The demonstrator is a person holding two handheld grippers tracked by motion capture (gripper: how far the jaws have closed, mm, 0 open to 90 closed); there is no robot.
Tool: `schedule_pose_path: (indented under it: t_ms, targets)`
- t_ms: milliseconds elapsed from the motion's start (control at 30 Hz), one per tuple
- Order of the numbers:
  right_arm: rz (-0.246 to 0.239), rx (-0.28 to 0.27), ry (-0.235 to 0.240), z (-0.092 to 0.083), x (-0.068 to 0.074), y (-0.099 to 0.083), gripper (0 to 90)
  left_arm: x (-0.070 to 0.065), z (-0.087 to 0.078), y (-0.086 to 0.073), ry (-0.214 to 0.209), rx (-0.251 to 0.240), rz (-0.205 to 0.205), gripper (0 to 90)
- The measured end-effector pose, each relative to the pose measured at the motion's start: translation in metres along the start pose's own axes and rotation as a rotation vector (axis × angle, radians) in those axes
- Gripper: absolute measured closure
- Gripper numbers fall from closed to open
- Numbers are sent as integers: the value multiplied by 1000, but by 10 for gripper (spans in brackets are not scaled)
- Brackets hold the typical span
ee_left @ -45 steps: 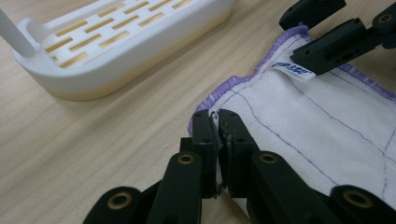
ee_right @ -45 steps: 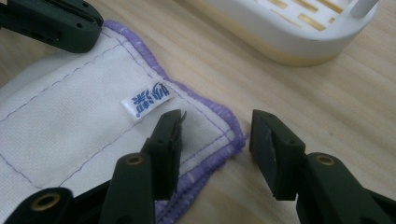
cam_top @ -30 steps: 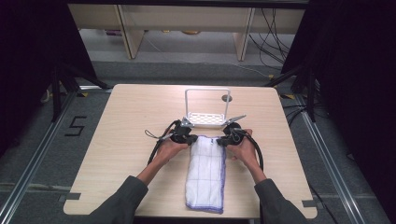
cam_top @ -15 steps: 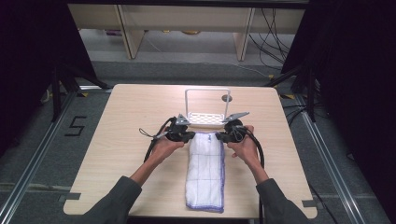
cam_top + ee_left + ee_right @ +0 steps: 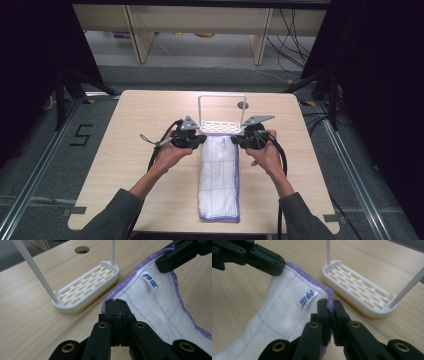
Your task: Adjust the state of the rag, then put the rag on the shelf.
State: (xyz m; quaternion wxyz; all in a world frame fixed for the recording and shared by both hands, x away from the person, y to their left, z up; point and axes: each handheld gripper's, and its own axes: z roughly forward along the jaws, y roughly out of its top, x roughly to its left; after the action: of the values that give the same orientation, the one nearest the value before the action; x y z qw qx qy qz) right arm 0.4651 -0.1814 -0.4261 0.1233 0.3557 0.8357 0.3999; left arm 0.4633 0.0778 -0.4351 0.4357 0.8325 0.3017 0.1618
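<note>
On the desk (image 5: 125,165) a long white cloth (image 5: 218,185) with a purple hem lies lengthwise along the middle, its near end flat and its far end raised off the wood. The left tongs (image 5: 202,140) are pressed together on the cloth's far left corner; in the left gripper view the jaws meet on the hem beside the blue label (image 5: 150,282). Between the two tongs the far edge sags a little. The right tongs (image 5: 235,141) pinch the far right corner, the purple hem caught between the jaws in the right gripper view. Just beyond the cloth stands a white slotted rack (image 5: 218,125) with thin upright rods, apart from the cloth.
</note>
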Motion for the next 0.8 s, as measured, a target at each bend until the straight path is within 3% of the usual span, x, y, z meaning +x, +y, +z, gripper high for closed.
schedule_pose_path:
  t_ms: [433, 467, 533, 633, 700, 800]
  targets:
    - [4, -17, 10, -7, 6, 6, 871, -3, -13, 8, 12, -15, 15, 885]
    - [-11, -31, 3, -8, 6, 6, 871, -3, -14, 8, 7, -19, 14, 885]
    - [5, -31, 7, -11, 8, 8, 871, -6, -19, 11, 10, -24, 24, 885]
    - [-26, -56, 5, -17, 12, 12, 871, -9, -28, 17, 14, -21, 42, 885]
    - [-21, -55, 15, -21, 14, 14, 871, -9, -33, 21, 1, -34, 40, 885]
    - [-21, -83, 9, -31, 18, 20, 871, -11, -45, 29, 19, -39, 61, 885]
